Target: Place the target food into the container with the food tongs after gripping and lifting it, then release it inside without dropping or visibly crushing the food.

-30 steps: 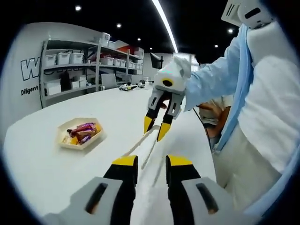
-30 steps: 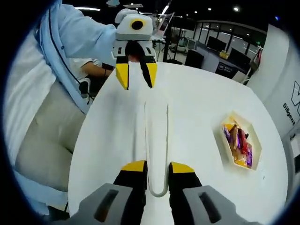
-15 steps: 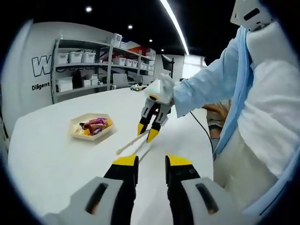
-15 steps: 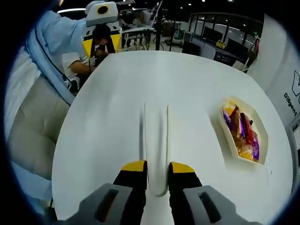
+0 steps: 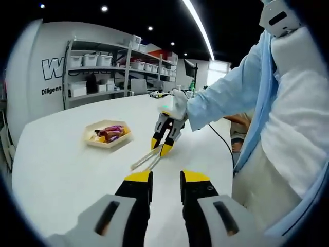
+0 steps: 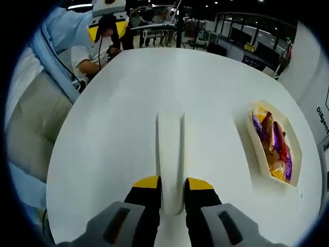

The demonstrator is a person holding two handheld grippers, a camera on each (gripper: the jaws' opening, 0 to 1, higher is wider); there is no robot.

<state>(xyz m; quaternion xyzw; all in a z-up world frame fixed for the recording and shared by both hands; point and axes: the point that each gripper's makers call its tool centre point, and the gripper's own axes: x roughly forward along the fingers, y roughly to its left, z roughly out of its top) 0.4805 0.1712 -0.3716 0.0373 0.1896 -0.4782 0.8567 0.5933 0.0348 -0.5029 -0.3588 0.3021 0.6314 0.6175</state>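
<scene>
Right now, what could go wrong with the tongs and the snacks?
The right gripper holds the white tongs only at their bent end, so they might twist or slip. The snacks lie crowded in the tray, so the tips could catch two wrappers or crush one. The left gripper hangs apart with nothing between its jaws, so nothing steadies the tray if the tongs push it.

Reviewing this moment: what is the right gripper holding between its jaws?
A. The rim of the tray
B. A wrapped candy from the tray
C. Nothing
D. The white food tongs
D: in the right gripper view the right gripper is shut on the bend end of the white food tongs, whose two arms point out over the white table; the tray of wrapped candies sits apart.
</scene>
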